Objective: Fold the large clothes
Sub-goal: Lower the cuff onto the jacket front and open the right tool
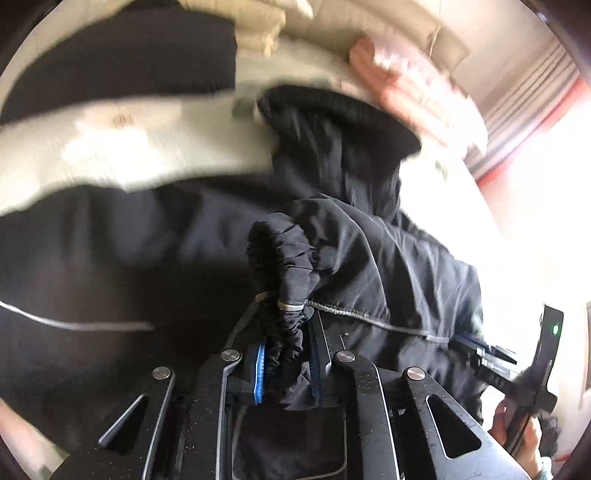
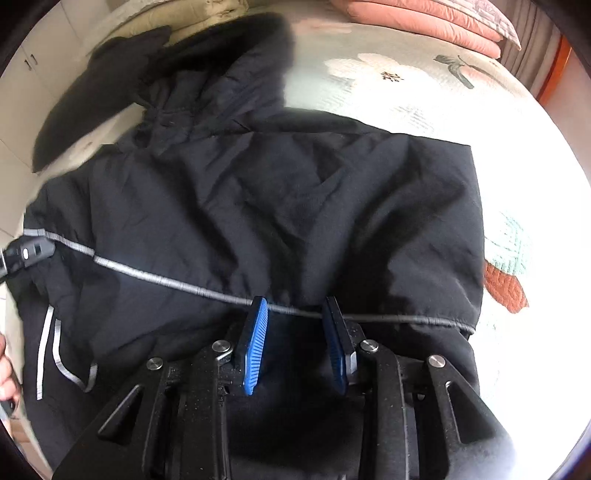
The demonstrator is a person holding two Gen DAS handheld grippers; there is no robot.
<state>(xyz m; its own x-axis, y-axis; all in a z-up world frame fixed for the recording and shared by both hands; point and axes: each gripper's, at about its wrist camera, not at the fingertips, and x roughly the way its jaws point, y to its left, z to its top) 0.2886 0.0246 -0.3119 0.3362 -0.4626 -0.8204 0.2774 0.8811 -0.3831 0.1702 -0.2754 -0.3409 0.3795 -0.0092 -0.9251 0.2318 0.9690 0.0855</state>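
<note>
A large black hooded jacket (image 2: 266, 192) with a thin grey reflective stripe (image 2: 147, 275) lies spread on a bed; its hood (image 2: 221, 70) points to the far side. In the left wrist view the jacket (image 1: 369, 236) is bunched. My left gripper (image 1: 286, 306) is shut on the jacket's elastic sleeve cuff (image 1: 284, 258), which sticks up between the blue pads. My right gripper (image 2: 295, 310) is open, its blue pads (image 2: 255, 343) astride the stripe, just over the jacket's body. The right gripper also shows at the right edge of the left wrist view (image 1: 517, 365).
The bed has a pale floral quilt (image 2: 406, 85). Pink folded bedding (image 2: 424, 18) and a cream pillow (image 1: 258, 26) lie at the far end. Another dark garment (image 2: 96, 96) lies far left. White cupboards (image 2: 29, 62) stand at left. The left gripper's tip (image 2: 26, 253) shows at the left edge.
</note>
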